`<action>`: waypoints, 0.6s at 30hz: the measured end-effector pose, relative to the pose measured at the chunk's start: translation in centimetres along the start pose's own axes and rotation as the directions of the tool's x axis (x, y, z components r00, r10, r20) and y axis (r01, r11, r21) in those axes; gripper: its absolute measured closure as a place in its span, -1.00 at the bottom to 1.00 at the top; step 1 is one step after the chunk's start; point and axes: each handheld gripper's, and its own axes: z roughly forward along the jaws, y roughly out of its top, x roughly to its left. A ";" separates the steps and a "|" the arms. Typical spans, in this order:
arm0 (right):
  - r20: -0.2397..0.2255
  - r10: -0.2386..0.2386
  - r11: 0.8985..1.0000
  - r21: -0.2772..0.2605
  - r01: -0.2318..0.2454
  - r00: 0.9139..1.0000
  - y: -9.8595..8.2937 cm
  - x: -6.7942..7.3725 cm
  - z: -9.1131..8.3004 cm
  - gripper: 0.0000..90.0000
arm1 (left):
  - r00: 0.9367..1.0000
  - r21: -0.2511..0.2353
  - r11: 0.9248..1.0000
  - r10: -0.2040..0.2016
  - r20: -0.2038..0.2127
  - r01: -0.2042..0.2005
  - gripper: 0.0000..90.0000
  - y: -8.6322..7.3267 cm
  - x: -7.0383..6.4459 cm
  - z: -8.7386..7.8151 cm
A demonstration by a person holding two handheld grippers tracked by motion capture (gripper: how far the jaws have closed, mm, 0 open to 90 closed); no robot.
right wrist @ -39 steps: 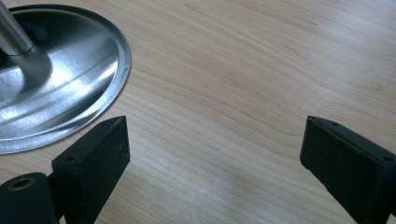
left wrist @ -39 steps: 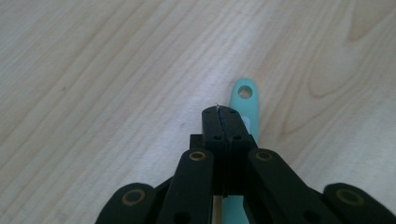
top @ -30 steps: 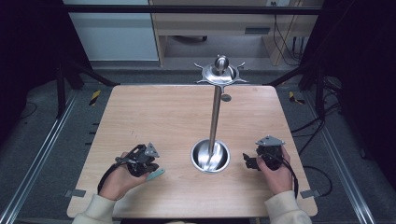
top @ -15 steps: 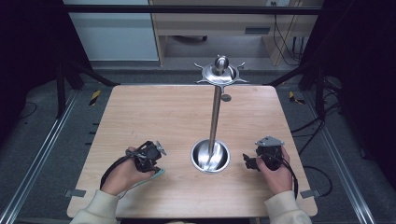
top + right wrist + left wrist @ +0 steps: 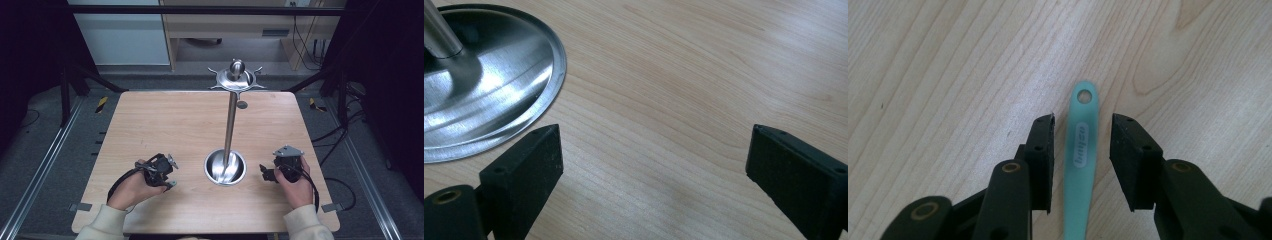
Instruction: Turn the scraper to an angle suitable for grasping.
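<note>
1. Nearest the bottom edge of the high view, a person's two forearms in pale sleeves reach onto a light wooden table point(image 5: 165, 120).
2. Their left hand point(image 5: 131, 189) holds the left gripper point(image 5: 162, 169) low over the tabletop, just left of a steel stand.
3. Seen from the left gripper view, that left gripper's jaws are apart, one on each side of a mint-green handle point(image 5: 1081, 165) lying flat on the wood; neither jaw touches it.
4. A grey oval label on the handle carries small pale lettering, too blurred to read. A round hole pierces the handle's tip.
5. From above, just a small green end of it peeks out beside the hand.
6. Their right hand point(image 5: 294, 186) holds the right gripper point(image 5: 270, 172) right of the stand; its own view shows its jaws wide apart over bare wood.
7. Between the grippers stands the stand's shiny dished base point(image 5: 225, 167); a pole rises to a spoked top disc point(image 5: 236, 78) near the far edge.
</note>
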 end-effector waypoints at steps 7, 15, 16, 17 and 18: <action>0.002 -0.001 1.000 0.003 0.001 1.000 0.0 0.1 0.0 -0.81 | 1.000 0.021 1.000 0.013 0.001 -0.014 0.32 -0.3 0.1 0.3; -0.002 0.003 1.000 0.003 -0.003 1.000 0.0 0.1 0.0 -0.82 | 1.000 0.042 0.999 0.023 0.014 -0.023 0.33 -0.3 0.0 0.9; -0.002 0.003 1.000 0.002 -0.003 1.000 0.0 0.1 0.0 -0.82 | 1.000 0.042 0.999 0.021 0.016 -0.022 0.33 -0.3 0.0 1.0; -0.001 0.001 1.000 0.006 -0.001 1.000 0.0 0.1 0.0 -0.82 | 1.000 0.042 0.999 0.022 0.020 -0.023 0.33 -0.3 0.1 1.0; -0.002 0.001 1.000 0.006 -0.001 1.000 0.0 0.1 0.0 -0.82 | 0.999 0.042 0.999 0.024 0.021 -0.025 0.33 -0.3 0.1 1.1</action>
